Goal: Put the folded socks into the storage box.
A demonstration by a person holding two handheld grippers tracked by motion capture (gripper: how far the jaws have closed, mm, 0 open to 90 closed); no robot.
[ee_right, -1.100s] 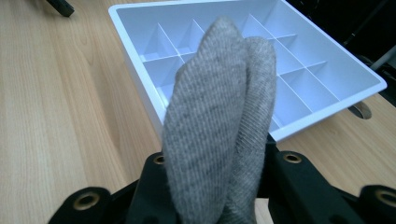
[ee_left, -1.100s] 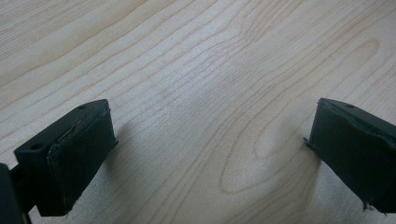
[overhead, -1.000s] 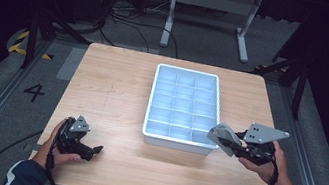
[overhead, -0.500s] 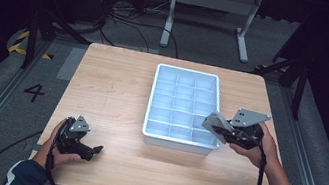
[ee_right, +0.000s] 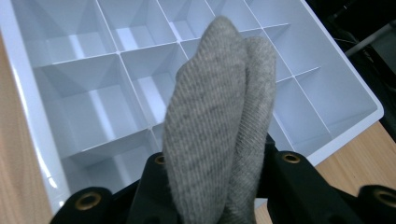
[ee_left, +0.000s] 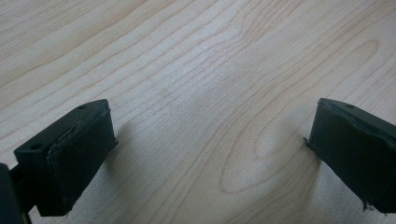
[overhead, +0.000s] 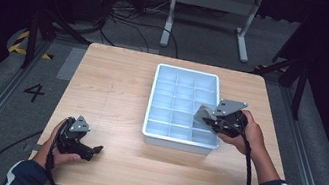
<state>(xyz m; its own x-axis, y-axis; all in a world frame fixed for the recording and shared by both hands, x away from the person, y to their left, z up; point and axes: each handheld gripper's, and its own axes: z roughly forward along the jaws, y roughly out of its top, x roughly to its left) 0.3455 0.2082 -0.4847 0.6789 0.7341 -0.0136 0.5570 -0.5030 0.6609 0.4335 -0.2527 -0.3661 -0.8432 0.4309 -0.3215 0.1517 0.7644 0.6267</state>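
The right gripper (overhead: 205, 117), clamped on a folded grey cloth (ee_right: 219, 126), carries it over the white divided tray (overhead: 152, 130); next, I judge, it must pick a compartment and lower; the left gripper (overhead: 92, 150) rests wide open on the table (overhead: 119, 80).

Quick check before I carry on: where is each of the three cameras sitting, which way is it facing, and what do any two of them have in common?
High view: above the person's side, looking forward and down on the wooden table; both forearms, left gripper, right gripper.
Left gripper view: on the left gripper, facing bare tabletop between its open jaws.
Right gripper view: on the right gripper, facing the white compartment tray, its jaws clamping a folded grey cloth.
Shared: high and right gripper views both show the tray and cloth.
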